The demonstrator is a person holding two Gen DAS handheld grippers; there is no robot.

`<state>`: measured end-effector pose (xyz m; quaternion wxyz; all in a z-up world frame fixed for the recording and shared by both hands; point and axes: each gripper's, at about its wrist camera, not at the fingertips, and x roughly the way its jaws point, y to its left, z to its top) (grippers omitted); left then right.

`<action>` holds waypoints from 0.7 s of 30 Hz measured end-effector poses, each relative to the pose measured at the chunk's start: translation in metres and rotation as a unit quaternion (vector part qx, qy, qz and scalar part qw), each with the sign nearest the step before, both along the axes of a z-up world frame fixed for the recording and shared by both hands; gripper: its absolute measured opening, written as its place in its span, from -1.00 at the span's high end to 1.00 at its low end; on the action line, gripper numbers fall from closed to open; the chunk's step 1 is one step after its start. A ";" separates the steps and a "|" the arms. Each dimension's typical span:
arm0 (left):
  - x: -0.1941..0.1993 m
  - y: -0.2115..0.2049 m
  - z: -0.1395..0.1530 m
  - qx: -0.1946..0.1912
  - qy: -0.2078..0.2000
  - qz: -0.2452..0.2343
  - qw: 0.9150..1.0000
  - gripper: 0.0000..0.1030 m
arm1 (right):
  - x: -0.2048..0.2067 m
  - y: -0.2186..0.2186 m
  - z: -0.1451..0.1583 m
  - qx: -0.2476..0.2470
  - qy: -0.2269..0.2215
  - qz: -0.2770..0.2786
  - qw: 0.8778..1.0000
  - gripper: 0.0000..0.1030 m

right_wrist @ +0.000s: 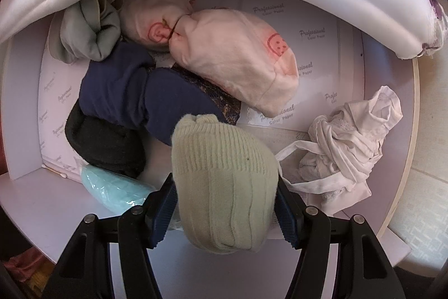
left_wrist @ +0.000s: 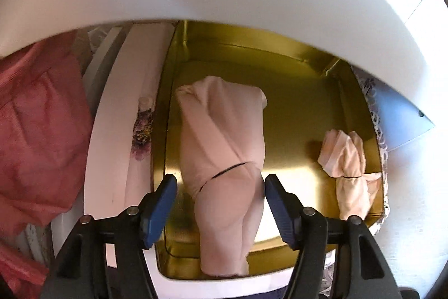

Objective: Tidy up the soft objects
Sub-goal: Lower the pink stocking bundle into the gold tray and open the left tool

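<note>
While the left gripper (left_wrist: pixel 221 203) stands wide around the pink roll (left_wrist: pixel 221 136) (pads apparently clear), the green sock bundle (right_wrist: pixel 224 187), clamped by the right gripper (right_wrist: pixel 225 210), could be dragged across neighbouring bundles.

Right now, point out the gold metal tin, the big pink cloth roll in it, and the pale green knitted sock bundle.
gold metal tin (left_wrist: pixel 302 102): left wrist view, bare floor.
big pink cloth roll (left_wrist: pixel 221 131): left wrist view, middle.
pale green knitted sock bundle (right_wrist: pixel 224 181): right wrist view, ribbed middle.
</note>
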<state>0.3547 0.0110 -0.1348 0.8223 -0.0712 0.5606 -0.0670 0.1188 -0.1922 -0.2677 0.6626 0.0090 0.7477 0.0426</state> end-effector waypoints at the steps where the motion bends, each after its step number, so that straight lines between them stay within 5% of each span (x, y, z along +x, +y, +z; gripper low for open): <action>1: -0.004 0.001 0.003 -0.003 -0.004 0.003 1.000 -0.28 | 0.000 0.001 0.000 -0.001 0.000 0.000 1.000 -0.28; 15: -0.081 0.028 0.043 -0.043 -0.034 0.032 0.998 -0.28 | -0.004 0.005 -0.003 -0.006 -0.006 0.003 1.000 -0.29; 21: -0.130 0.021 0.019 -0.063 0.015 0.048 0.997 -0.27 | -0.002 -0.004 -0.003 0.009 -0.006 -0.014 1.000 -0.29</action>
